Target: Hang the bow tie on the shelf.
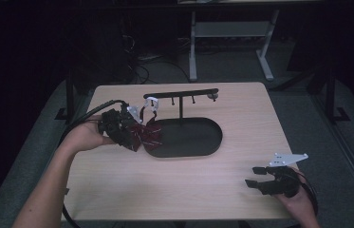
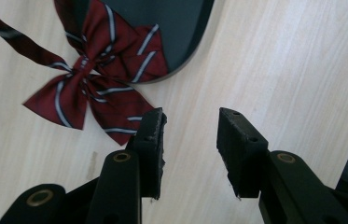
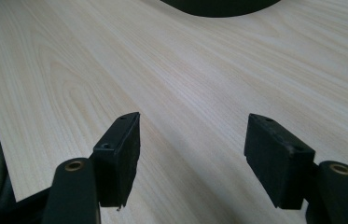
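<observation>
A dark red bow tie with pale stripes (image 2: pixel 92 79) lies flat, half on the wooden table and half over the edge of a black oval stand base (image 2: pixel 171 28). Its thin strap (image 2: pixel 8 30) trails away across the wood. My left gripper (image 2: pixel 190 123) points down at the table just beside the bow, open, with bare wood between its pads. In the high view the left gripper (image 1: pixel 134 137) sits at the base's left end, over the bow tie (image 1: pixel 150 135). My right gripper (image 1: pixel 255 176) rests near the table's front right, open and empty; its pads (image 3: pixel 120 140) frame bare wood.
The stand's oval base (image 1: pixel 198 142) carries a thin post and a horizontal bar with small hooks (image 1: pixel 181 93) near the table's middle back. A table edge (image 3: pixel 3 154) runs close to the right gripper. Beyond the table stand white desk legs (image 1: pixel 192 47) and cables.
</observation>
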The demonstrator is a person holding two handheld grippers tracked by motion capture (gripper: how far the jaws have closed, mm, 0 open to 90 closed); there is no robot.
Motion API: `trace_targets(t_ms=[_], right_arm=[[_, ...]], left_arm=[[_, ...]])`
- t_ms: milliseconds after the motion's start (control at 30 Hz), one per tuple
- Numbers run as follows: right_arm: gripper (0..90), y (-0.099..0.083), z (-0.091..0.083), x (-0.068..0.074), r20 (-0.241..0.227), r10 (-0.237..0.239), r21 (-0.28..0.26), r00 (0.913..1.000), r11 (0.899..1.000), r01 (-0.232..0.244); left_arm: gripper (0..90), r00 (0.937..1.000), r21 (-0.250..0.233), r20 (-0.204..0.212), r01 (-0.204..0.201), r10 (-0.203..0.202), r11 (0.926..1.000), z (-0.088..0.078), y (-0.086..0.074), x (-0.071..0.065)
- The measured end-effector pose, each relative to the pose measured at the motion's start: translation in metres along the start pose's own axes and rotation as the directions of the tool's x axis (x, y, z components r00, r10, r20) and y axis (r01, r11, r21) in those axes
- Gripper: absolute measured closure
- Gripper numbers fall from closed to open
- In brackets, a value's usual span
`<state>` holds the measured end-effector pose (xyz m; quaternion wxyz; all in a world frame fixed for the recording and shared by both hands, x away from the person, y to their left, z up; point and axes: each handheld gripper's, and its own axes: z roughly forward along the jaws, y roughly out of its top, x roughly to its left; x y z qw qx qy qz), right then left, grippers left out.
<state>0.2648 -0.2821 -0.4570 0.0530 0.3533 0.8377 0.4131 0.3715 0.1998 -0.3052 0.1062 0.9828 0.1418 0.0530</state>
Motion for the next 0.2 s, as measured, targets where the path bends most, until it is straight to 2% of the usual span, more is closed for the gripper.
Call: trace_targets(t_ms=[200], right_arm=[[35.5, 0.0, -0.0005, -0.0002, 0.002, -0.005, -0.004, 1.0, 1.0, 0.005]], left_arm=[[59.6, 0.9998, -0.021, 0.006, 0.021, -0.021, 0.9995, 0.009, -0.0125, -0.012]])
